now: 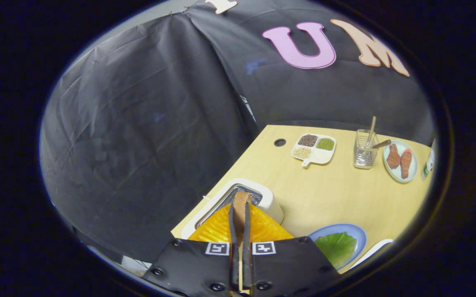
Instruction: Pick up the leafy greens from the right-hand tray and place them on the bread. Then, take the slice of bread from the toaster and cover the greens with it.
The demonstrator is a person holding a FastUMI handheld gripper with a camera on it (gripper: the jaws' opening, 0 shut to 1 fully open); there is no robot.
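Fingers (232, 222) clamp the bread slice (241, 203) just above the toaster (268, 202).

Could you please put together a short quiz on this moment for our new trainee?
1. True or false: the gripper has its fingers closed on the slice of bread above the toaster.
2. Where do the leafy greens lie? A) in the wire basket B) on the blue plate C) in the toaster slot
3. Fill in: the plate beside the wire basket holds two pieces of ____ food.

Key
1. True: both orange fingers press on the slice, which stands edge-on between them.
2. B: the greens lie on the blue plate, just beyond the fingers.
3. Brown.
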